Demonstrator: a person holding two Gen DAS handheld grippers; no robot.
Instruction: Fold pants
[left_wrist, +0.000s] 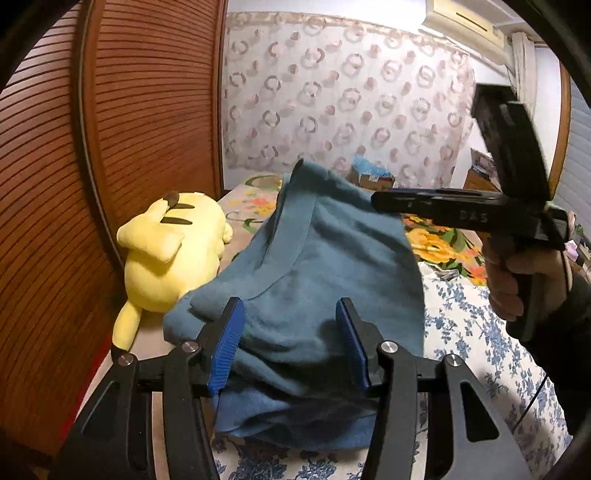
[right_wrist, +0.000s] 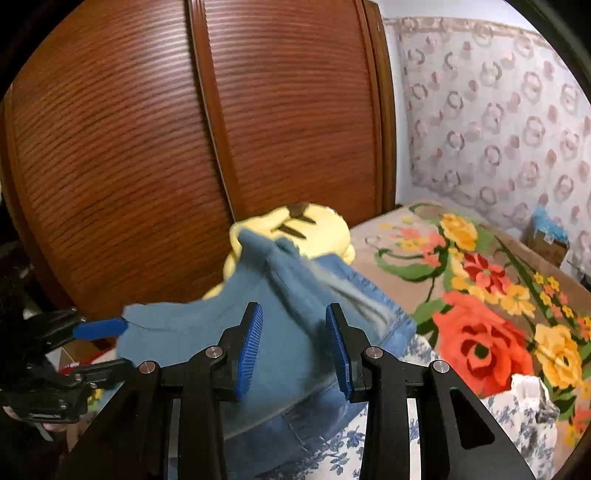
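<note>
Lying folded on the bed (left_wrist: 480, 332), the blue pants (left_wrist: 314, 266) rest just beside a yellow plush toy (left_wrist: 173, 254) near the wooden wardrobe (left_wrist: 129, 110). The left gripper (left_wrist: 290, 343) hovers over them, fingers released, gripping nothing. The right gripper (right_wrist: 293, 347) is likewise parted above the cloth.

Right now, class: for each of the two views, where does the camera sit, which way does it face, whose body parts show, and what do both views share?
Left wrist: sits on the left hand-held gripper, facing forward and down over the pants on the bed; shows its open fingers, plus the right hand.
Right wrist: sits on the right hand-held gripper, facing the wardrobe; shows its open fingers, with the left one at the left edge.
Shared: pants, plush, bed, wardrobe.
</note>
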